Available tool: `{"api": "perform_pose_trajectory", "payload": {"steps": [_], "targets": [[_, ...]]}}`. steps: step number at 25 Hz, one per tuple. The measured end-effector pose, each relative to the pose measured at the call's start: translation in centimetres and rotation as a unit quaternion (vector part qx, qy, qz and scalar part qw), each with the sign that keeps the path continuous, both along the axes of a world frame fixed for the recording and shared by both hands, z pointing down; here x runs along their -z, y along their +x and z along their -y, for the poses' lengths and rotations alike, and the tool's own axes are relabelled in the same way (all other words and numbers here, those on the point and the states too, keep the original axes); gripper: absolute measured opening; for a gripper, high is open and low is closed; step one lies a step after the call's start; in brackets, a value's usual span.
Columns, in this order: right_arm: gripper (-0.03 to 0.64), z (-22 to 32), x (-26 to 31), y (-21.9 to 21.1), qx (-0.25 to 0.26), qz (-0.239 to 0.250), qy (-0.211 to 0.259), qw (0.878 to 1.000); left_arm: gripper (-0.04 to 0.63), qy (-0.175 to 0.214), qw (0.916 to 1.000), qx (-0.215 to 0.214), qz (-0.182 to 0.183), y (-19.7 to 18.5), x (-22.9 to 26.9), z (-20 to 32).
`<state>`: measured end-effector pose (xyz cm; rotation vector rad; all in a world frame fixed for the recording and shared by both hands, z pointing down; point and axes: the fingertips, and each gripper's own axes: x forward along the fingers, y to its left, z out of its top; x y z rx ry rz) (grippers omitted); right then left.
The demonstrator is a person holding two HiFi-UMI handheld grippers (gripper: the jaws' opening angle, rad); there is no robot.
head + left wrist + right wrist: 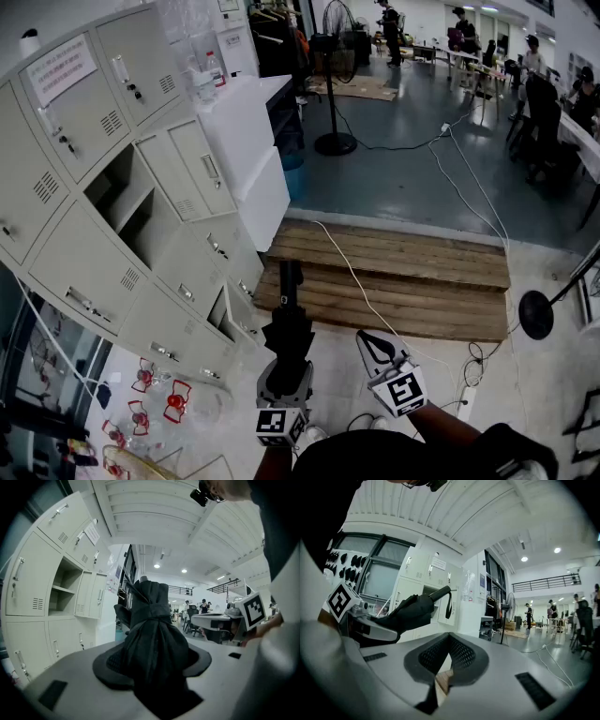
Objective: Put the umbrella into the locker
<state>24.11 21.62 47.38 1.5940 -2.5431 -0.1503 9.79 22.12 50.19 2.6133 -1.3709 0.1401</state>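
Left gripper [286, 354] jaws clamp the folded umbrella [289, 314] handle-first toward the open locker [89, 258], probably for sliding in; right gripper [373, 347] closed on nothing.

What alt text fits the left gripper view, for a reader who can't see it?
The left gripper clamps a folded black umbrella that points ahead. Grey lockers stand at left, one compartment open with a shelf inside; a bright workspace lies beyond.
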Motion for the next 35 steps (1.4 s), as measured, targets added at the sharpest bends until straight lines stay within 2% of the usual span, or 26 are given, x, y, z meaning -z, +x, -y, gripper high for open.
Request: {"api": "perform_pose_trajectory", "payload": {"steps": [9,14,18,23,32,35], "targets": [[-0.002,-0.3,0.0,-1.0,-0.004,-0.005,-0.003,1.000,0.252,-0.005,1.0000,-0.006,-0.006,-0.8,-0.1,-0.4],[0.000,-0.2,0.9,-2.1,0.001,0.027,0.020,0.999,0.253,-0.008,0.9999,-0.002,-0.012,-2.2,0.1,-0.5],[-0.002,-0.1,1.1,-3.8,0.005,0.032,0.026,0.999,0.252,-0.009,0.9999,-0.001,-0.014,-3.5,0.2,-0.6],[-0.002,-0.1,0.6,-6.2,-0.004,0.044,0.015,0.999,0.253,-0.014,0.9998,-0.005,-0.011,-5.7,-0.1,-0.4],[0.000,1.4,0.2,-9.1,-0.006,0.035,-0.001,0.999,0.252,-0.037,0.9991,0.018,-0.009,-9.7,-1.0,2.0],[0.000,3.2,-0.4,-9.5,0.008,0.036,0.003,0.999,0.252,-0.046,0.9983,0.036,0.009,-10.8,-1.7,3.4]]}}
